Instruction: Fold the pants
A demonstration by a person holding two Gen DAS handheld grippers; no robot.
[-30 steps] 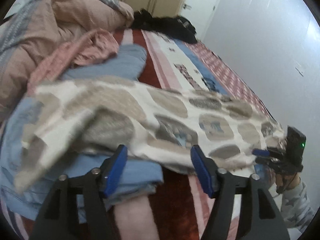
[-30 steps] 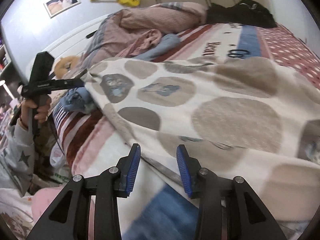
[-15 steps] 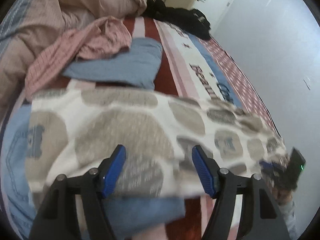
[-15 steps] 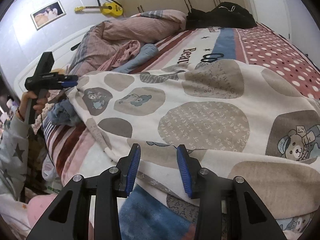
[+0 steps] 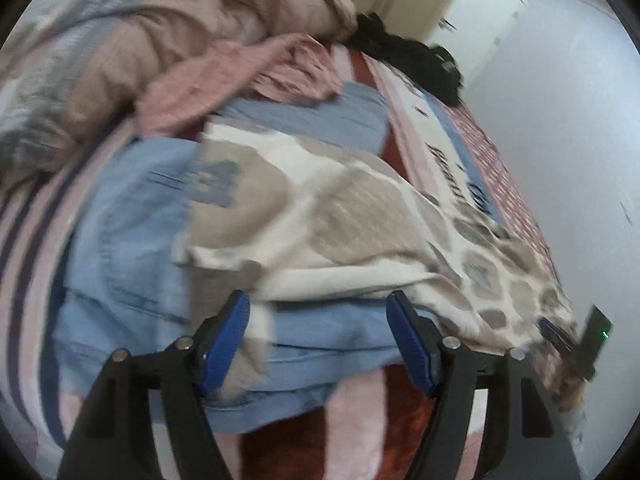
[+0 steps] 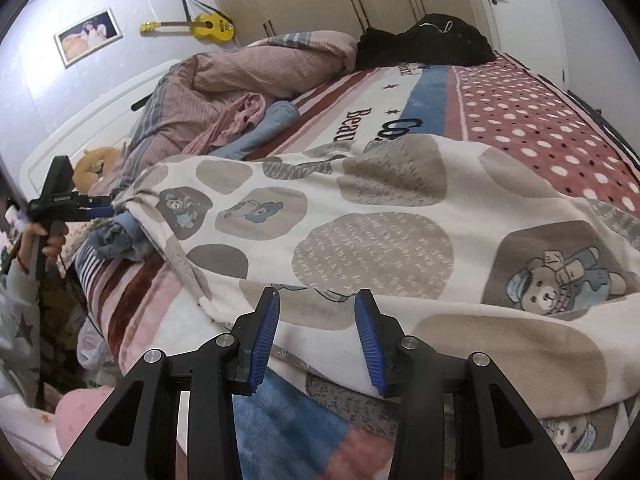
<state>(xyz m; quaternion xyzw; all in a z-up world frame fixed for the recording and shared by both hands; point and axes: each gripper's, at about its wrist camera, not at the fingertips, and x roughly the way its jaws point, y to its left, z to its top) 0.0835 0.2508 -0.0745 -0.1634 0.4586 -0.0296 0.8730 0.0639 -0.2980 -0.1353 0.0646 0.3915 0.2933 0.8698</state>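
Note:
The pants (image 6: pixel 380 224) are cream with grey-brown patches and teddy bears. They lie stretched across the bed, partly over a blue denim garment (image 5: pixel 120 264). In the left wrist view the pants (image 5: pixel 340 216) run from the middle to the right, blurred. My left gripper (image 5: pixel 320 336) is open, its jaws wide, with the pants' edge just beyond the fingertips. My right gripper (image 6: pixel 316 332) is open over the pants' near edge. The left gripper also shows in the right wrist view (image 6: pixel 96 206) at the pants' far end. The right gripper shows in the left wrist view (image 5: pixel 560 332).
The bed has a striped and dotted blanket (image 6: pixel 540 120). A pink duvet (image 6: pixel 260 68), a pink garment (image 6: pixel 236 124) and a blue pillow (image 6: pixel 264 128) lie behind the pants. Black clothes (image 6: pixel 428 40) sit at the far end. A wall (image 5: pixel 560 100) runs along the bed.
The left gripper has dropped lower and closer to the bed; the pants' end now lies bunched over the denim. The right gripper's view rose slightly; both stay open.

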